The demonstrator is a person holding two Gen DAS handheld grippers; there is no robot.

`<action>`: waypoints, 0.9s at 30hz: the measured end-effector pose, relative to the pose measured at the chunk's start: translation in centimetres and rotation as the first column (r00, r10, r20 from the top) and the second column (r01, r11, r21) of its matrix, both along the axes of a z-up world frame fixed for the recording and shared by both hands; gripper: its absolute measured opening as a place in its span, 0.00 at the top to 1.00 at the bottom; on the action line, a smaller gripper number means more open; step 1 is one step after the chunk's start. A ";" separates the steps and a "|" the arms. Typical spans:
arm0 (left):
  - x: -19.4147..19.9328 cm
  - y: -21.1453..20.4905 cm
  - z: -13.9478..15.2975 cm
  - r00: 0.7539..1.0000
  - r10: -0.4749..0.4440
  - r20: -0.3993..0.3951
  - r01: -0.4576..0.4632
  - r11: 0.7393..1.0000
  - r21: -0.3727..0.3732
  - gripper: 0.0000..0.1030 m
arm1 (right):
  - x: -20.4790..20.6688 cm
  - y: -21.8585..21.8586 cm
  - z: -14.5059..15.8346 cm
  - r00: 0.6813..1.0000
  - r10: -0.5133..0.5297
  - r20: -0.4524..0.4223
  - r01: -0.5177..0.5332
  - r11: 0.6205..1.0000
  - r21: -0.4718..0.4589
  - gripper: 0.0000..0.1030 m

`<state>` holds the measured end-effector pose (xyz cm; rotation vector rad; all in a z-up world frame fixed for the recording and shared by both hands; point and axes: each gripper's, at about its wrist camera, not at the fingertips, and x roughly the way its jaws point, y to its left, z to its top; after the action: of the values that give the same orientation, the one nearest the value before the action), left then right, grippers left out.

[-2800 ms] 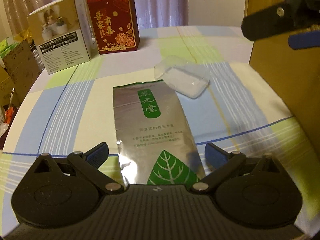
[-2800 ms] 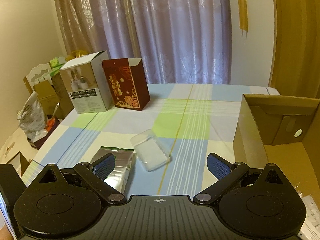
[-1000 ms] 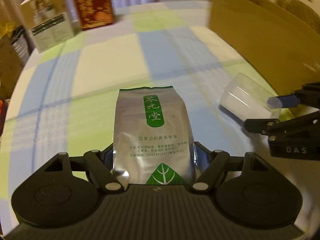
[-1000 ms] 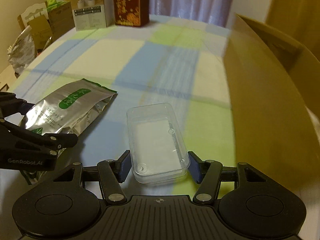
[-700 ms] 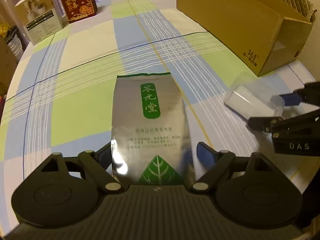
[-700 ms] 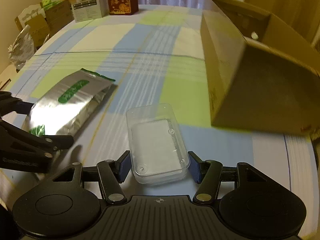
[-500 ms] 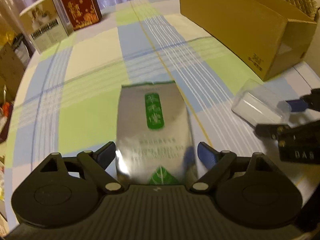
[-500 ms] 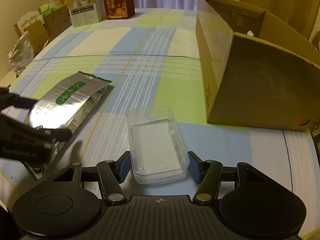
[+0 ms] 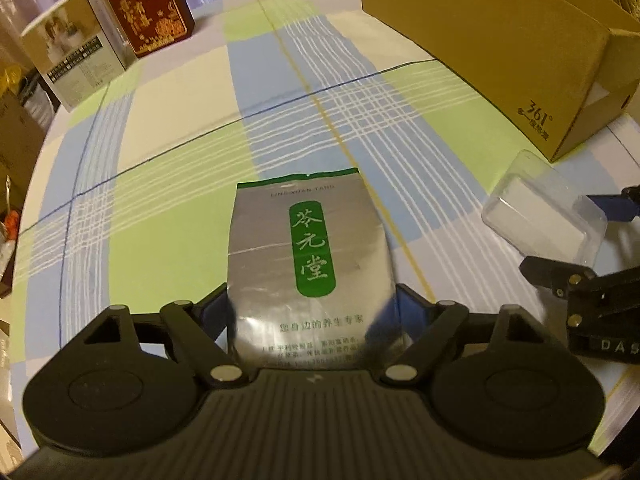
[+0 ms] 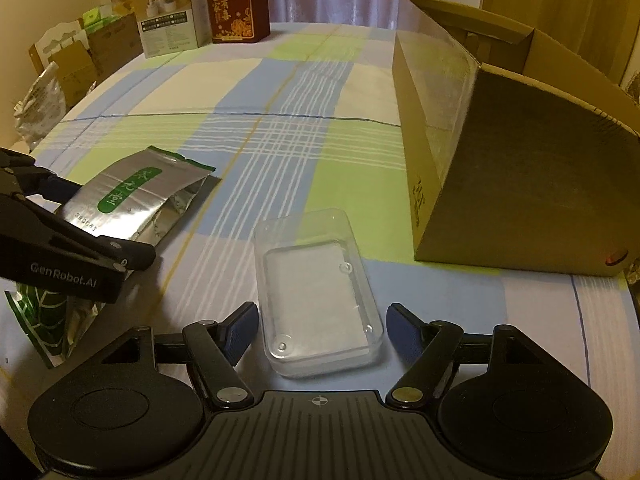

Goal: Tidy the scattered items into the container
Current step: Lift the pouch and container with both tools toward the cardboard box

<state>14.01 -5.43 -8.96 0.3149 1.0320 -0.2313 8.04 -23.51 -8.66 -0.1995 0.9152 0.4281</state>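
My left gripper (image 9: 312, 312) is clamped on the foil pouch (image 9: 310, 256), pads pressing both side edges near its lower end, so the pouch sticks out ahead of me above the checked tablecloth (image 9: 168, 184). My right gripper (image 10: 320, 330) has its pads apart, just clear of the clear plastic box (image 10: 318, 288) lying between them; I judge it needs closing squarely on the long walls before lifting. The cardboard container (image 10: 520, 168) stands ahead and to the right of both grippers, open at the top. I'd carry the pouch level over its near wall, then let go low inside.
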 end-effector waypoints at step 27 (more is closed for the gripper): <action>-1.5 0.9 2.8 0.999 -0.032 -0.003 0.032 0.997 -0.075 0.47 | 0.6 0.0 2.2 1.000 0.023 0.000 -0.023 1.000 0.003 0.43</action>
<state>12.54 -4.56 -6.15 0.2634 1.0203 -0.2987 8.69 -23.54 -6.50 -0.2076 0.9133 0.4510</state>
